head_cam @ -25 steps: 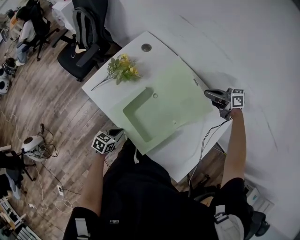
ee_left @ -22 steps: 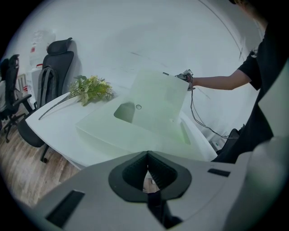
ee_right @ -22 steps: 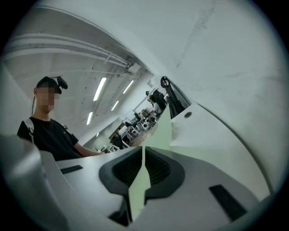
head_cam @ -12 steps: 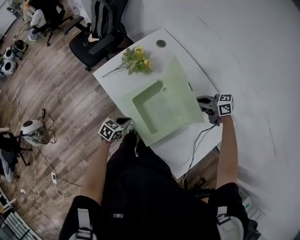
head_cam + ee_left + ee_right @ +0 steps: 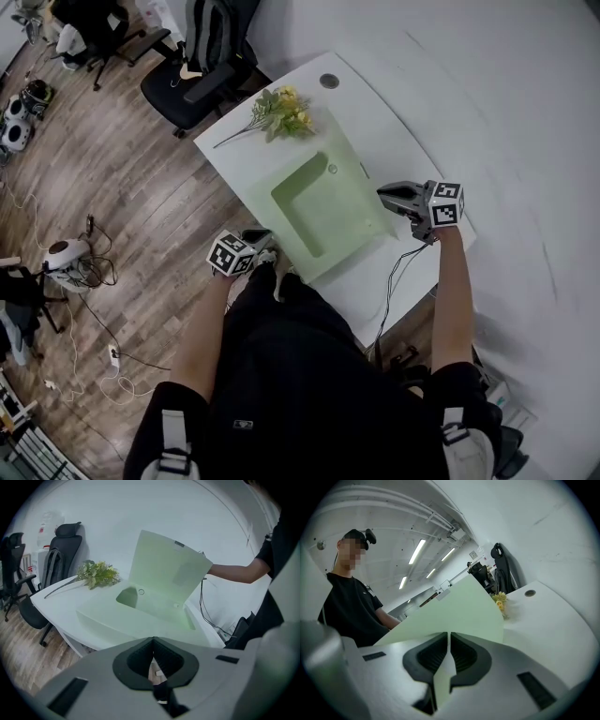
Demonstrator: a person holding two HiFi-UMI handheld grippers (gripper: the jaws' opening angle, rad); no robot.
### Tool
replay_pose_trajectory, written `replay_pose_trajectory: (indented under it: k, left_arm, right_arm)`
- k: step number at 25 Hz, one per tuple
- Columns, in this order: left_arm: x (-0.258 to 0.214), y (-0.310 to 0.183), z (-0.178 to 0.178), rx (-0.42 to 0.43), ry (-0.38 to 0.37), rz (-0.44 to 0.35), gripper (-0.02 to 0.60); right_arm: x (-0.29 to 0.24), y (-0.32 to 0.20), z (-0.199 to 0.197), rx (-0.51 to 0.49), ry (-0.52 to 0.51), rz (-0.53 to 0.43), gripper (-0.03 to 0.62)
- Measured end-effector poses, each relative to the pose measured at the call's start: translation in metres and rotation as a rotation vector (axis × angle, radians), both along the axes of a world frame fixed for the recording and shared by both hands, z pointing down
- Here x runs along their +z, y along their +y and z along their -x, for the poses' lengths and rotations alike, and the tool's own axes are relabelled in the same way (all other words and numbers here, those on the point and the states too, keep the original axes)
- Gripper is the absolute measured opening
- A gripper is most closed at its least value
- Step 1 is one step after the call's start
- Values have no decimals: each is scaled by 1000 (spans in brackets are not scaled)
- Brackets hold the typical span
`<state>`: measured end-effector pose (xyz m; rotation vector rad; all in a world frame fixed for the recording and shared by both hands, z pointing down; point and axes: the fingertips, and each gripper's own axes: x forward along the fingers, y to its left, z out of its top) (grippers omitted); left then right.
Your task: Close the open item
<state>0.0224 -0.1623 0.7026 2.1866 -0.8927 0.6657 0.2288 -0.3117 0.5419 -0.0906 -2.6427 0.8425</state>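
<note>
Since the thin lid (image 5: 166,566) of the green case (image 5: 112,618) on the white surface (image 5: 375,117) looks light and bendy, we pinch its edge in our right gripper's (image 5: 448,641) fingers, while our left gripper's (image 5: 152,648) fingers are closed on nothing.

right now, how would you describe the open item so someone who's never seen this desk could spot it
On the white desk, between the person and the yellow flower sprig at its far end, lies a large pale green folder. It is the only green, flat thing there, and its cover stands lifted, pinched in the right gripper.
</note>
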Motion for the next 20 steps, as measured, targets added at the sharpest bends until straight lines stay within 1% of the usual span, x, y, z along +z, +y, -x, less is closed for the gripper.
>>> replay_pose_trajectory:
  k: [4,6,10,14,20]
  left_arm:
    - [-9,3,-2,-6,45,-14,5]
    - [-11,10,-2,6,56,-11,6]
    - [-3,18,5,60,49,17,5]
    - [7,19,11,92,45,38,5]
    - [17,19,13,158,18,33,5]
  right_arm:
    - [-5,4,11,11,-6,15,17]
    - [-6,7,11,15,-3,20,17]
    - [-12,5,21,28,-9,21,17]
    - [-10,14,35,16,23,14,17]
    - [-9,24,59,36,20,5,17]
